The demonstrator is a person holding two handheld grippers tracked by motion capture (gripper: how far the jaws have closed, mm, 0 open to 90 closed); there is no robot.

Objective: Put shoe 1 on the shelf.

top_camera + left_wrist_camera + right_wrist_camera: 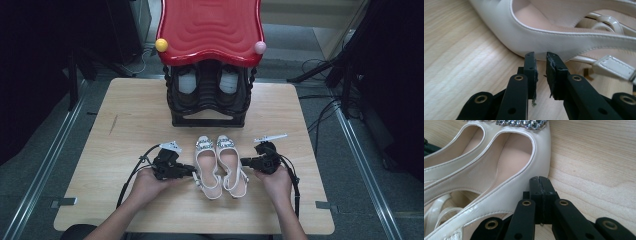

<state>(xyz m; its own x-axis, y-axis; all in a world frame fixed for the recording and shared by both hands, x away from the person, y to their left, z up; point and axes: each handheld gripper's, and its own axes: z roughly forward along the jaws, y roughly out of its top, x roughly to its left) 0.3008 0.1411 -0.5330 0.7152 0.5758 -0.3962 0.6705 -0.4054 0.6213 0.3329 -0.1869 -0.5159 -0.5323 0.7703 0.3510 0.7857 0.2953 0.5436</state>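
Cream shoes toes cropped close-up; left gripper slightly apart, right gripper together, empty.

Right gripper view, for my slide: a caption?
Shut right hand-held gripper against the side of a cream shoe on the wooden table.

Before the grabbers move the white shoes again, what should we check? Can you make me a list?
1. Shoes side by side: left shoe and right shoe lie together on the table: ok.
2. Left gripper has a gap between its jaws, nothing in it: ok.
3. Right gripper is shut, empty, against the right shoe's side: ok.
4. Room in the shoe rack: cannot tell.
5. Both grippers touching the shoes: cannot tell.
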